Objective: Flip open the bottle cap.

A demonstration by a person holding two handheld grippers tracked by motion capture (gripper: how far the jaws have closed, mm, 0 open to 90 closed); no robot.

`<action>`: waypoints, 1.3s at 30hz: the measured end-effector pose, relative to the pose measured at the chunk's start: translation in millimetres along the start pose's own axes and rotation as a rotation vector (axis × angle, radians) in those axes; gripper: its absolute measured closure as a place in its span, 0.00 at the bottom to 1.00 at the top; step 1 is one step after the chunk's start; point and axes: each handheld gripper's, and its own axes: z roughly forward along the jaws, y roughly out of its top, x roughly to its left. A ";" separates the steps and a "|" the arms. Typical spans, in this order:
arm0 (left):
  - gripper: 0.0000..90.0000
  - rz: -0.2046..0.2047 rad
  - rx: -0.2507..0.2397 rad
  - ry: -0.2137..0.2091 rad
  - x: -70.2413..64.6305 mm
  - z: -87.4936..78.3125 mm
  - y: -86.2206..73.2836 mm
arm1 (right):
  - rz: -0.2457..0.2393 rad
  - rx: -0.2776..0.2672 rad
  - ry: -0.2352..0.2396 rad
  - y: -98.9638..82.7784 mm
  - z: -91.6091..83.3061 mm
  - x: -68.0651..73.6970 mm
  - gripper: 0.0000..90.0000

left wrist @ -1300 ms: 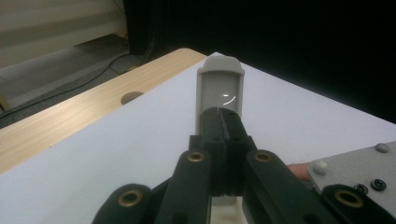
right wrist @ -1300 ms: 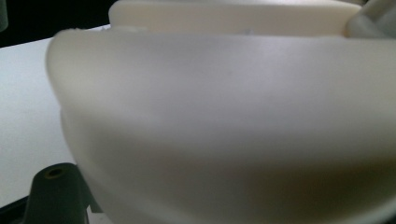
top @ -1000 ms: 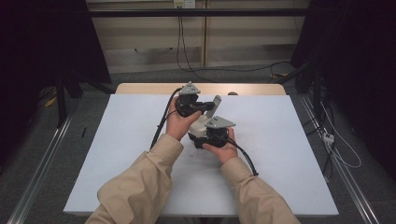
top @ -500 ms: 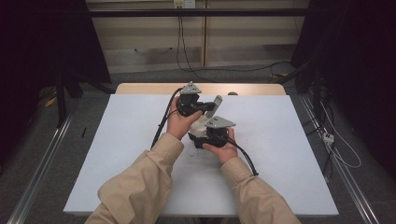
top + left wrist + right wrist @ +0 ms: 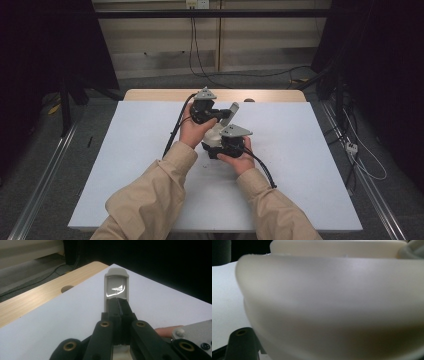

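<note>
At the table's middle stands a cream-coloured device [image 5: 216, 133] with a grey lever [image 5: 232, 112] raised at a slant above it. My left gripper [image 5: 222, 114] is shut on that lever. In the left gripper view the two jaws [image 5: 119, 300] meet flat on the lever [image 5: 116, 277], just below its shiny inset. My right gripper [image 5: 215, 146] is pressed against the near side of the device. The rounded cream body [image 5: 337, 302] sits hard against the right gripper's camera. One black link [image 5: 240, 342] stands far out at the left and the jaw tips are hidden.
The white tabletop [image 5: 310, 150] has free room to the left, right and front of the hands. A wooden strip [image 5: 270, 95] with a round hole [image 5: 248, 100] runs along the far edge. Cables trail from both grippers toward the person.
</note>
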 end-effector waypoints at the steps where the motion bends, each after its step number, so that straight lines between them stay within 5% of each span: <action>1: 1.00 -0.006 -0.001 -0.002 -0.5 0.2 0.0 | 0.000 0.000 0.000 0.0 0.0 0.0 0.21; 39: 1.00 -0.013 0.027 -0.011 3.0 10.0 -4.2 | -0.010 0.002 0.000 -0.1 0.2 0.1 0.21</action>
